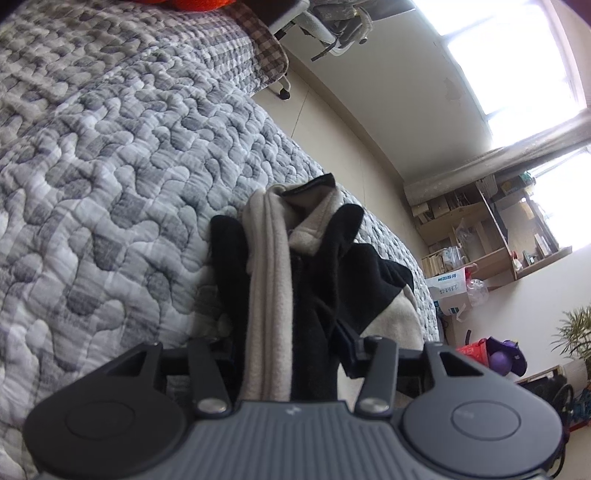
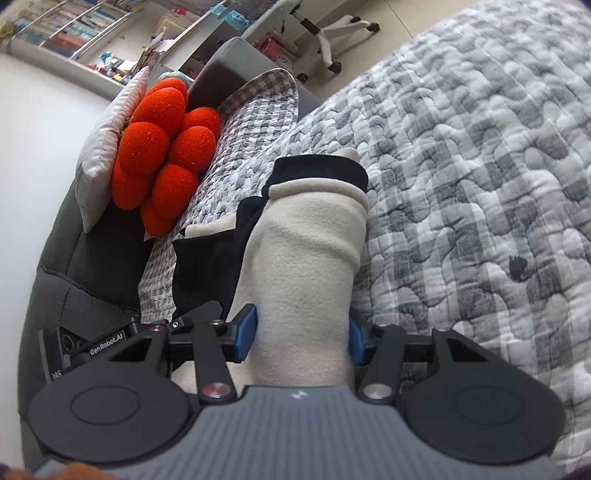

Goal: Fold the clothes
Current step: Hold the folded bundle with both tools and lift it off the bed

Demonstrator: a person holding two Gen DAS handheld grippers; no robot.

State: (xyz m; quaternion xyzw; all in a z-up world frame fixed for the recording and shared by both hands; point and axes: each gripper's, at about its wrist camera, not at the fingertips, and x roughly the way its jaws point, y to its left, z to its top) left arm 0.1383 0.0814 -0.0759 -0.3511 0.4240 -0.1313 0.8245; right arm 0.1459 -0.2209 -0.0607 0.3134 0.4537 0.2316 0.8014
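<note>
A black and beige fleece garment (image 1: 269, 266) lies bunched on the grey checked quilt (image 1: 110, 184), near the bed's edge. My left gripper (image 1: 288, 350) is shut on the garment; a thick roll of beige and black cloth fills the gap between its fingers and hides the left pad. In the right wrist view the same garment (image 2: 310, 251) shows as a beige roll with a black cuff at its far end. My right gripper (image 2: 301, 332) is shut on it, its blue pads (image 2: 247, 328) pressed against both sides of the beige cloth.
A red ball-shaped cushion (image 2: 162, 147) and a white pillow (image 2: 99, 147) rest against a dark grey padded headboard (image 2: 74, 258). The quilt (image 2: 461, 166) spreads out to the right. Past the bed edge are floor (image 1: 351, 129), a wheeled chair (image 2: 332, 29), shelves (image 1: 480, 229) and a plant (image 1: 576, 332).
</note>
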